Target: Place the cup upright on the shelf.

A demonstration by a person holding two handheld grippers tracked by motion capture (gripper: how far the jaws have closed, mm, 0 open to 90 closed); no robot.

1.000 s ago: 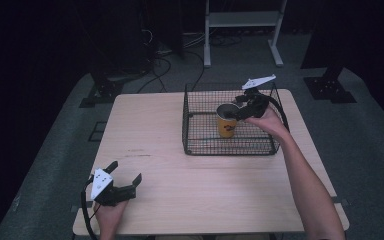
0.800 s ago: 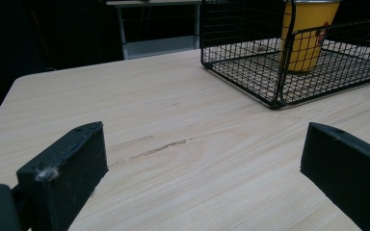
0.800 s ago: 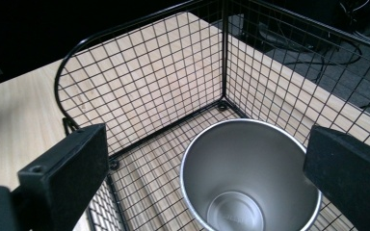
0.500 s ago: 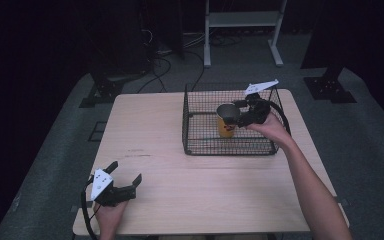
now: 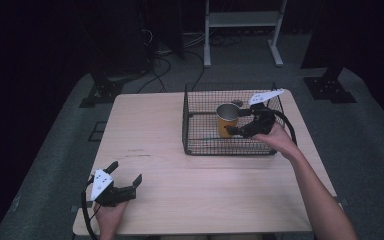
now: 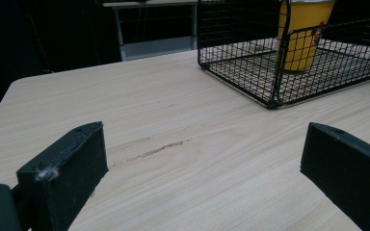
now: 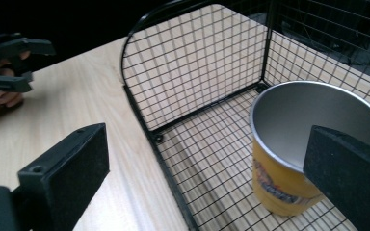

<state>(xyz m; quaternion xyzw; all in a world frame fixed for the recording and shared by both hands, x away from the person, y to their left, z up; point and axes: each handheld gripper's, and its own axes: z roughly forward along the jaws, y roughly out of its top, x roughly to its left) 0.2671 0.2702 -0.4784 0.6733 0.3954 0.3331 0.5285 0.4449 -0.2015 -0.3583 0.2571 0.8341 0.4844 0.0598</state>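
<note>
The right claw [image 5: 234, 123] reaches into a black wire basket [image 5: 200, 147] at the far right of a pale wooden bench [image 5: 180, 165]. Its jaws are spread wide and grip nothing. Seen from the right gripper view, one jaw stands in front of the rim of a yellow cup [image 7: 289, 144] and the other hangs over the bare bench outside the basket wall; whether the near jaw touches the cup cannot be told.

The cup stands upright on the mesh floor of the basket, in its middle, nearer the far wall. It has a silver metal inside and a printed label on its yellow side. In the high view the cup [image 5: 226, 119] sits just beside the tips of the right claw, with a hand [image 5: 277, 140] holding the gripper from the near right side. A grey three-cornered plate tops this gripper, and a black cable loops away from it.

The left claw [image 5: 126, 181] rests at the near left corner of the bench, well apart from the basket. Its jaws are also wide open and hold nothing. From the left gripper view, bare wood grain with a thin dark scratch lies between the two jaws, and the basket [image 6: 270, 77] with the cup [image 6: 302, 33] appears farther off.
</note>
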